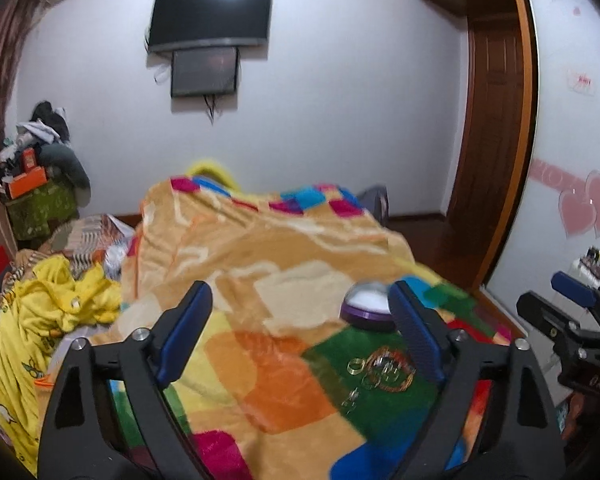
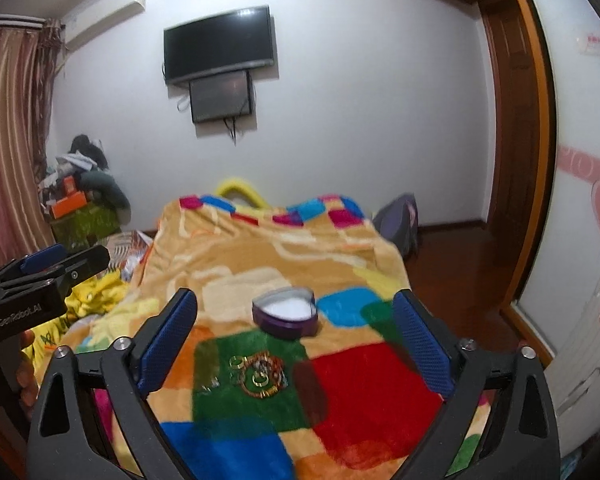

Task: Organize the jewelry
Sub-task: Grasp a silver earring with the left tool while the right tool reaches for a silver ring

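— Gold and copper: jewelry pile [image 2: 260, 374] of rings and bangles, lying on a green patch of the blanket [image 2: 364, 392], ahead of the right gripper [image 2: 296, 336] and between its blue fingers [image 2: 166, 342].

— And from the left gripper [image 1: 300, 334]?

— Same jewelry pile [image 1: 382, 370], just inside the right-hand finger [image 1: 416, 336]. Both grippers spread wide, holding nothing.

— Beyond the pile?

— Purple heart-shaped box [image 2: 286, 316], lid off, white inside, farther ahead. Yellow clothes [image 1: 60, 308] well off to the left.
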Demonstrator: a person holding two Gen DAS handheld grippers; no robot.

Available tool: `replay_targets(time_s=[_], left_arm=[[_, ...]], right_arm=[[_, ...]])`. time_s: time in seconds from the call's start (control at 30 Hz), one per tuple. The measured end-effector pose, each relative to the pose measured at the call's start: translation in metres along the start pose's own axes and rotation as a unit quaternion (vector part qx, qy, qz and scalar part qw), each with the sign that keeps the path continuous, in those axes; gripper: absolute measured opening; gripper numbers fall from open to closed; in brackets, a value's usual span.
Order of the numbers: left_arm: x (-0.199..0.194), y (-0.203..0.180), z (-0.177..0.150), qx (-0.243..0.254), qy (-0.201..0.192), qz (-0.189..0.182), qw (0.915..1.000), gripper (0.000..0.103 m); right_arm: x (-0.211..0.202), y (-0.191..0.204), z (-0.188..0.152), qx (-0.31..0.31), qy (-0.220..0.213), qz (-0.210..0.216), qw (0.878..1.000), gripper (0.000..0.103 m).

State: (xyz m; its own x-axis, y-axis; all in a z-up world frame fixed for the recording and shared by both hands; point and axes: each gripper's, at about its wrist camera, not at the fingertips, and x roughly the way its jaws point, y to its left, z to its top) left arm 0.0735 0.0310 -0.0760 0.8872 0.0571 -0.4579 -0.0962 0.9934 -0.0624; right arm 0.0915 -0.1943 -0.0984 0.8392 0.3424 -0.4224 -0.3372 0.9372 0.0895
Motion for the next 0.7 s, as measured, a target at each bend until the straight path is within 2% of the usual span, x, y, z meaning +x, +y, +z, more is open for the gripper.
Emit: replay_targets(time_s=[0.13, 0.33, 0.6, 0.7], left_arm=[[0.031, 0.002, -0.015, 0.002, 0.055, -0.021, 0.9982, 0.078], [0.075, 0.000, -0.041, -0.001, 0.141, -0.073, 0.9874, 0.057], [0.109, -0.009, -0.066, 0.006, 0.210, -0.128, 0.9692, 0.043], [0.115, -0.013, -0.070, 0.017, 0.226, -0.144, 0.9632, 0.035]], right_arm=[[0.018, -0.005, -0.010, -0.002, 0.040, 0.009, 0.999, 0.072], [0.040, -0.002, -0.026, -0.017, 0.093, 0.026, 0.995, 0.053], [0.068, 0.002, -0.040, -0.032, 0.135, 0.058, 0.989, 0.047], [0.076, 0.005, -0.043, -0.041, 0.147, 0.066, 0.986, 0.044]])
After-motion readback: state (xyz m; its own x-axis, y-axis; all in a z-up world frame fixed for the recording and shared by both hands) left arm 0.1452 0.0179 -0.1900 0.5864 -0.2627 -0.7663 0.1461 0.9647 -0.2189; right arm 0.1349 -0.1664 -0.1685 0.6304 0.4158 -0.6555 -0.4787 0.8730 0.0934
